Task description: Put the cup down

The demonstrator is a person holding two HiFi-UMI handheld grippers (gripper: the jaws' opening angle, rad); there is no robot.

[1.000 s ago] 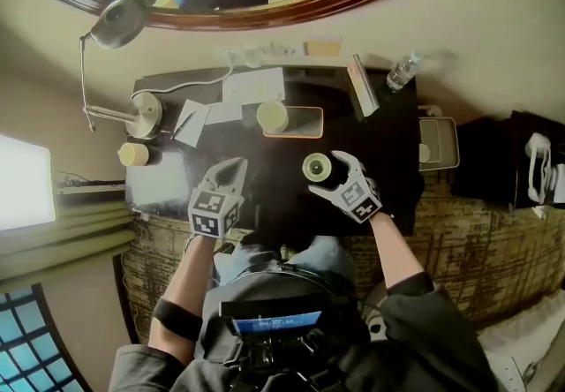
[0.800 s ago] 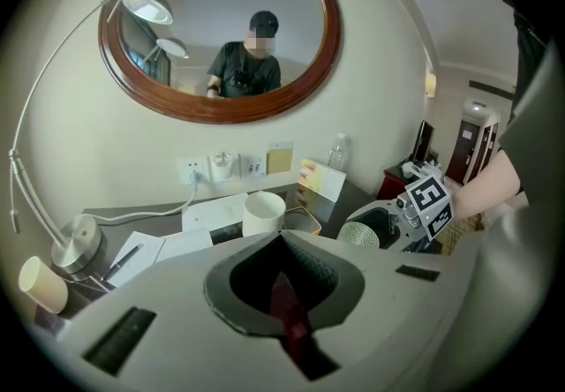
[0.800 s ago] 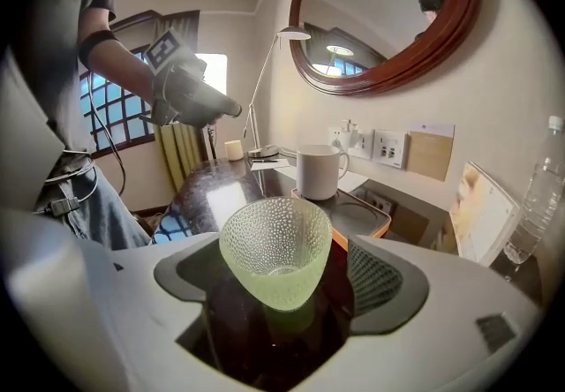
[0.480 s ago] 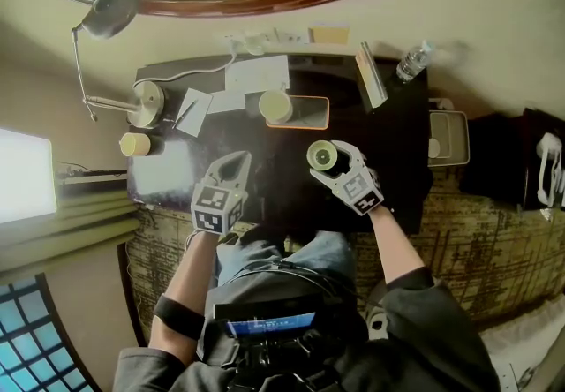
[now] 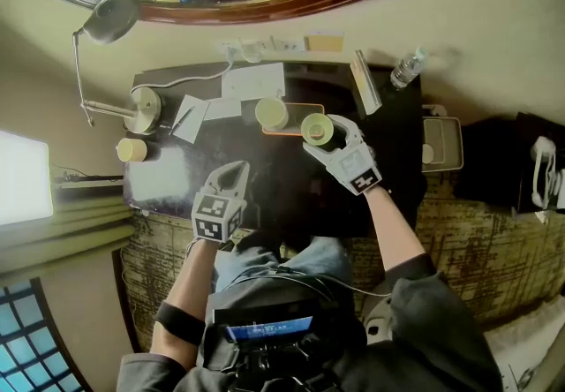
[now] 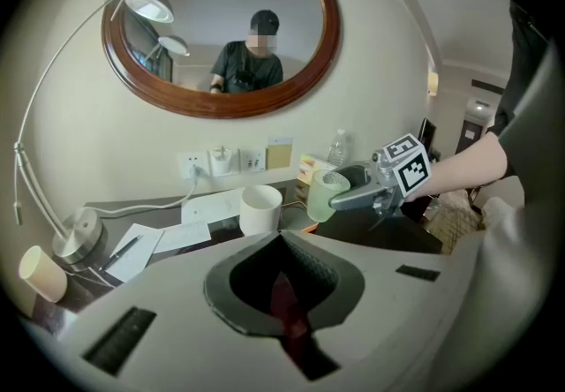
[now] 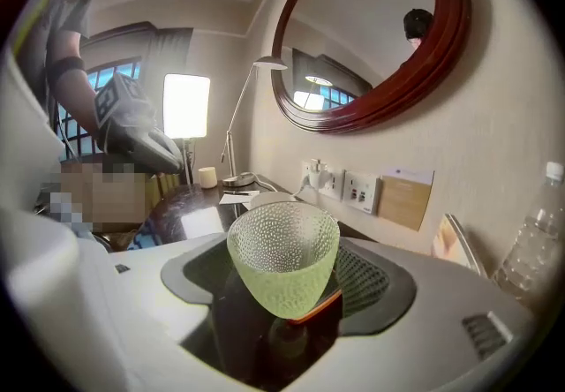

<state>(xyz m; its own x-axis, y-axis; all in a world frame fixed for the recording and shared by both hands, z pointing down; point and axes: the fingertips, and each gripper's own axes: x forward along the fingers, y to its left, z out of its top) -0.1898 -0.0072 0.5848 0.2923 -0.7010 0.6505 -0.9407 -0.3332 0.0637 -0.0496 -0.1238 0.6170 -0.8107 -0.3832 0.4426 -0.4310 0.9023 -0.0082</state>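
The green dimpled cup is gripped upright in the right tool, whose jaws have just been closing on it, and held above the desk beside the orange-rimmed tray, seemingly to be set there, while the left tool is held shut, empty and aside.

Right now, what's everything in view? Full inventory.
desk: 1, dark, below the mirror
tray: 1, orange-edged, back of desk
white cup: 1, white, on tray
green glass cup: 1, pale green, held off the desk
small cup: 1, cream, desk's left edge
lamp: 1, silver, back left
papers: several, white, by lamp
water bottle: 1, clear, back right corner
mirror: 1, dark wood frame, wall
left hand-held gripper: 1, grey, shut, empty
right hand-held gripper: 1, grey, jaws just been closing, gripping the green glass cup
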